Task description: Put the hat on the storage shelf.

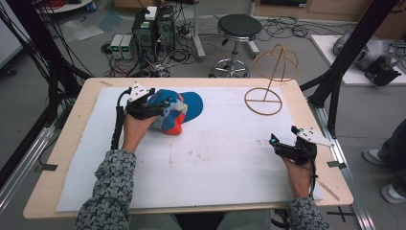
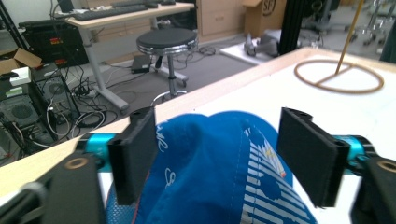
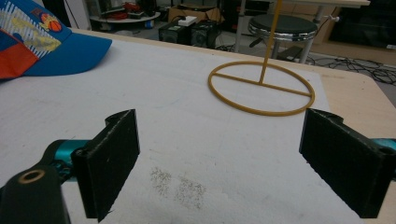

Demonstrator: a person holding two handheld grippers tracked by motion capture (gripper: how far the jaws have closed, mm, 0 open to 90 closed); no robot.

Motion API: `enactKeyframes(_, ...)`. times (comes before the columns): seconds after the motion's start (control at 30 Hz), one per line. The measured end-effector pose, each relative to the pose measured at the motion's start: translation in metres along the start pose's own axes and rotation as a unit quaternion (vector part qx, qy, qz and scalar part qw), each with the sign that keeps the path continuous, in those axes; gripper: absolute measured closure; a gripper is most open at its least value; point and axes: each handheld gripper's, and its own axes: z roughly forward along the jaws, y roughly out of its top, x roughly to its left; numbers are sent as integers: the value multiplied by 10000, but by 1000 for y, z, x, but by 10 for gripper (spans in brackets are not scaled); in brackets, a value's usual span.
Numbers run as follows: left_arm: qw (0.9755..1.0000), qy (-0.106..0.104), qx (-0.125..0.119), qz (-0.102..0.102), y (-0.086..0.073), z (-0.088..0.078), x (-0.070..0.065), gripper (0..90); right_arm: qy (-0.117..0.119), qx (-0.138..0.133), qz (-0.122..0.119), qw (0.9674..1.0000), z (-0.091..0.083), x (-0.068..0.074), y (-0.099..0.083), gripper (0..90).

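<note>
The left gripper [image 1: 152,108] hides the cap [image 1: 179,111]'s crown near the table [image 1: 67,143]'s far left corner, jaws wide astride it; whether they press is unclear. Its brim points right. The right gripper [image 1: 276,143] gapes empty.

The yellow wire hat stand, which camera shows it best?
The high view: the yellow wire hat stand shows whole there, with ring base, stem and domed top. The right gripper view shows its ring base and lower stem; the left gripper view shows part of the base and stem.
</note>
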Motion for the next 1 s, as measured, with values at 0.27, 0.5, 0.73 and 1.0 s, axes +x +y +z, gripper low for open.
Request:
enactKeyframes(0.27,9995,-237,169,-79,-6,5,2,508,7,17,18,10000,2,-3,-1,113)
enactKeyframes(0.5,9983,-506,287,-25,-7,5,6,725,52,52,-11,10000,4,-2,-1,113)
enactKeyframes(0.73,9973,-662,312,6,1,3,2,868,37,54,11,10000,4,-3,-1,113)
enactKeyframes(1.0,9971,-734,189,58,29,5,-6,877,37,94,47,9999,5,-6,-2,113)
